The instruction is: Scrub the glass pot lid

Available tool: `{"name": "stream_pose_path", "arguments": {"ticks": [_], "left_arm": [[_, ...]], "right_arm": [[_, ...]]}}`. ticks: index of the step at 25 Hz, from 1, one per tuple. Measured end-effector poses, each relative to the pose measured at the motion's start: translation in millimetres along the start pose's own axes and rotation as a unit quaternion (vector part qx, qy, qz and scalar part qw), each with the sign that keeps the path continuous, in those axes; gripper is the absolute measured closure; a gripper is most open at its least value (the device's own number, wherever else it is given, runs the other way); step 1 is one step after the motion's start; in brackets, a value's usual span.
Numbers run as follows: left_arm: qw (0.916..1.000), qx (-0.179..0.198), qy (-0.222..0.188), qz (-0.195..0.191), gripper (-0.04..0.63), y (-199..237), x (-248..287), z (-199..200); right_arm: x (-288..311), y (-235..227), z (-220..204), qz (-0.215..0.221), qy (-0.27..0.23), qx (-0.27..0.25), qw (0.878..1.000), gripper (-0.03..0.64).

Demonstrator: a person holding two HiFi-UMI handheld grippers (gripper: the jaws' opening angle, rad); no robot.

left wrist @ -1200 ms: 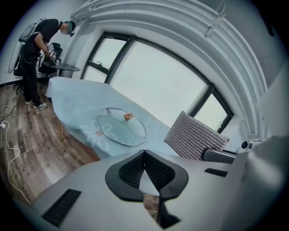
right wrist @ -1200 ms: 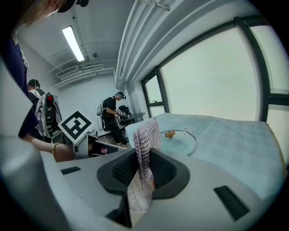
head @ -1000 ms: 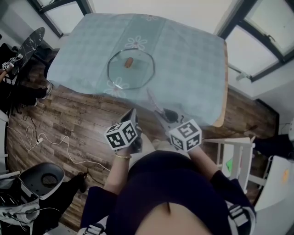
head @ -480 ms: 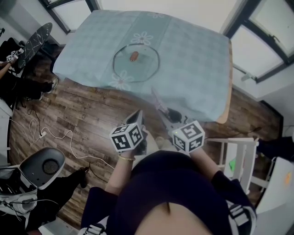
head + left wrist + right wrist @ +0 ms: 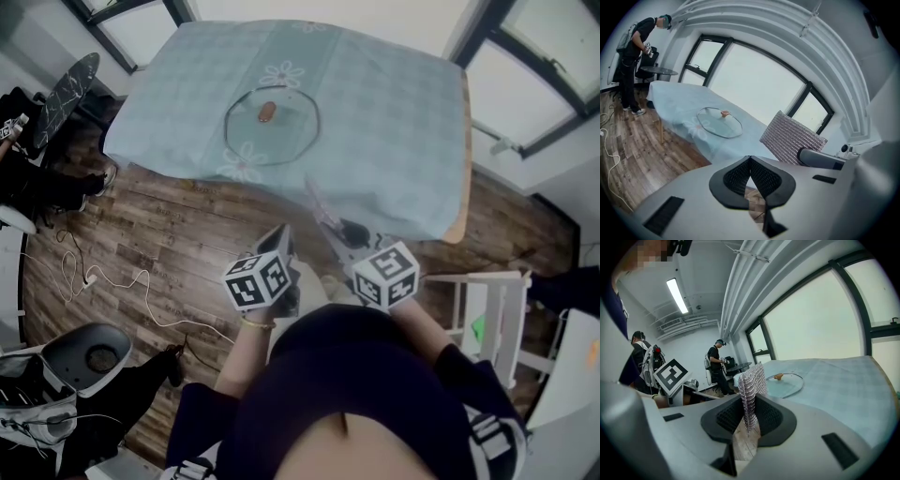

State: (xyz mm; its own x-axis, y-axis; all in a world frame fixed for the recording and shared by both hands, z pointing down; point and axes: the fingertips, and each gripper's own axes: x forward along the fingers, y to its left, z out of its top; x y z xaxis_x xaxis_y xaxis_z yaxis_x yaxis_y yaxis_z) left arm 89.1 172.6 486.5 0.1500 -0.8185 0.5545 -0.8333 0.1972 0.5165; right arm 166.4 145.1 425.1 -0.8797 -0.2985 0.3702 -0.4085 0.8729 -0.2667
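Glass pot lid (image 5: 281, 139): lies flat on the table (image 5: 403, 131), brown knob (image 5: 266, 113) up. In the head view it sits at 11 o'clock from both grippers, well apart from them.
Left gripper (image 5: 750, 164): nearest, over the floor (image 5: 169, 239), short of the table edge. Jaws pressed together, nothing between them.
Right gripper (image 5: 749, 404): just beside the left one, at its 3 o'clock. Jaws clamped on the mesh scrubber (image 5: 751, 383).
Mesh scrubber: silvery woven sheet, standing on edge, sticking out past the jaws toward 12 o'clock. Clear of the lid.
Floor: dark wood planks, with a white cable (image 5: 112, 281) at 9 o'clock.
Table: pale blue checked cloth. The lid is on its left half, and a flower print (image 5: 242, 167) meets the lid's rim at 7 o'clock.
Far end: a person in dark clothes (image 5: 632, 61) stands beyond the table at 10 o'clock in the left gripper view. Behind is a wide window (image 5: 754, 89).
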Motion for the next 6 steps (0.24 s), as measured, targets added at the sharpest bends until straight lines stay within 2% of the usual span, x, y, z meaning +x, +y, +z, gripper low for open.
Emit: {"name": "stream_pose_path", "arguments": {"ticks": [6], "left_arm": [[0.9999, 0.005, 0.008, -0.005, 0.595, -6.2, 5.3, -2.9]], "right_arm": [[-5.5, -4.5, -0.7, -0.005, 0.001, -0.002, 1.0, 0.54]]}}
